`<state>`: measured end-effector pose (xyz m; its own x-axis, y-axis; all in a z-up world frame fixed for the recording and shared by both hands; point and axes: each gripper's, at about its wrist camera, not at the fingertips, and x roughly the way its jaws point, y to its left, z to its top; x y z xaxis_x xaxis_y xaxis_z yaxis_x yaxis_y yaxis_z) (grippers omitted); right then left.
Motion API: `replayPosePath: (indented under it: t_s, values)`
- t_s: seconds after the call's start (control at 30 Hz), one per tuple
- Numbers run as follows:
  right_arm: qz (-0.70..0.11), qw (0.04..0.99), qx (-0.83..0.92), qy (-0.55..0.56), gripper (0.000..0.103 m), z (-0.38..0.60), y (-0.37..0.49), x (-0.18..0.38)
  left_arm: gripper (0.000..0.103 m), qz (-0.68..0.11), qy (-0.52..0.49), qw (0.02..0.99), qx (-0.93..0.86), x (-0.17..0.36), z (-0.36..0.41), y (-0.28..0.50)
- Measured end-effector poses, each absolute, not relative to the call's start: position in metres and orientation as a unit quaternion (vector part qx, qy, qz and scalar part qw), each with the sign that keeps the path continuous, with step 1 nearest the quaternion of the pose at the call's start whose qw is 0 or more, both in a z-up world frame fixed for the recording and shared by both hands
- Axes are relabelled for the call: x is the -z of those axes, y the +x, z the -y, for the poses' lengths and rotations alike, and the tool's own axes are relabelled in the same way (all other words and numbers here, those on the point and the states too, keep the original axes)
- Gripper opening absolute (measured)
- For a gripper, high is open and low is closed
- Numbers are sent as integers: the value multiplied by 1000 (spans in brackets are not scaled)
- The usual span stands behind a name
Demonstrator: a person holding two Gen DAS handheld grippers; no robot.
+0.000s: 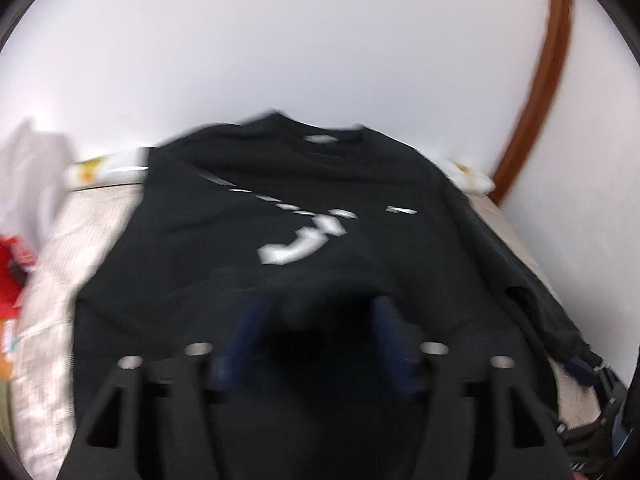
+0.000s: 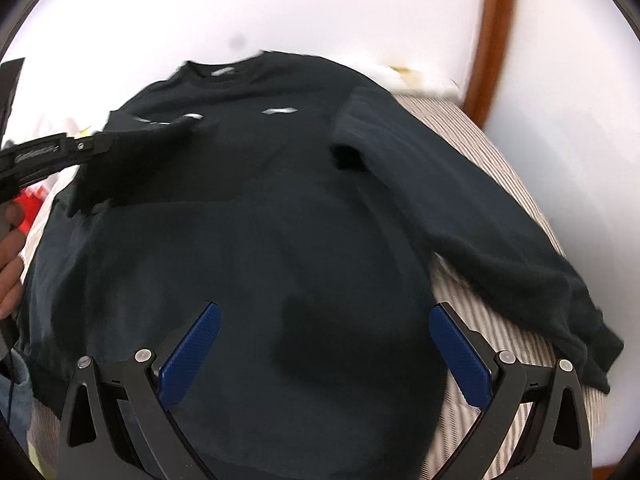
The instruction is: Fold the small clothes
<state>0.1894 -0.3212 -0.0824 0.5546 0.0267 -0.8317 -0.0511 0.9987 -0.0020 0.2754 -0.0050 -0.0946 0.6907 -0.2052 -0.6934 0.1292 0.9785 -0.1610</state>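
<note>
A black sweatshirt [image 2: 280, 220] with a white print lies front up on a striped beige bed, collar at the far end; it also shows in the left wrist view [image 1: 304, 208]. Its right sleeve [image 2: 500, 232] stretches out toward the near right. My right gripper [image 2: 324, 320] is open, its blue pads [image 2: 192, 352] spread wide just above the lower body of the shirt, holding nothing. My left gripper [image 1: 316, 312] hovers over the shirt's lower part with dark cloth bunched between its blue pads [image 1: 248, 320]; the view is blurred. It shows from the side in the right wrist view [image 2: 132, 140], with cloth at its tip.
The bed [image 2: 480, 152] stands against a white wall with a brown wooden frame [image 1: 536, 92] at the right. White and red items [image 1: 16, 240] lie at the bed's left edge. A patterned pillow [image 1: 92, 172] sits at the head. A hand [image 2: 10, 256] shows at left.
</note>
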Motion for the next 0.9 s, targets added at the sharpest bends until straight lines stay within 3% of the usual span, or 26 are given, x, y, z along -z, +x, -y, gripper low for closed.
replayPosePath:
  t_s: [0.23, 0.5, 0.73, 0.9]
  values:
    - [-450, 889, -48, -70, 101, 268, 186, 68, 65, -407, -61, 912, 0, 107, -102, 208]
    - [-466, 881, 45, -65, 100, 333, 137, 81, 63, -457, -104, 883, -19, 154, -159, 125]
    - [-489, 871, 35, 12, 86, 385, 90, 97, 62, -460, -118, 880, 0, 173, -146, 93]
    - [-489, 871, 7, 40, 69, 395, 76, 106, 52, -450, -86, 889, -7, 174, -126, 87]
